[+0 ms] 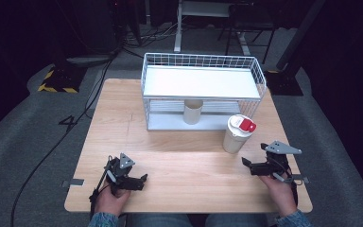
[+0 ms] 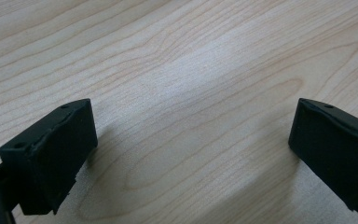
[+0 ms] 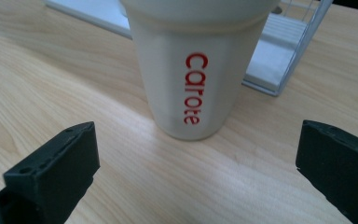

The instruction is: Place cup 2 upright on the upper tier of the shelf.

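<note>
Jaws wide, right hand-held gripper point(image 1: 253, 155) facing tumbler point(image 1: 237, 135)

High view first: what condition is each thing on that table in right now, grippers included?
Tumbler: upright on the table, red-and-white lid on, nothing gripping it.
Beige cup: upright on the lower shelf of the rack.
Wire rack: standing at the far side, its white top shelf bare.
Left gripper: open, over bare wood.
Right gripper: open, facing the tumbler, not touching it.
</note>
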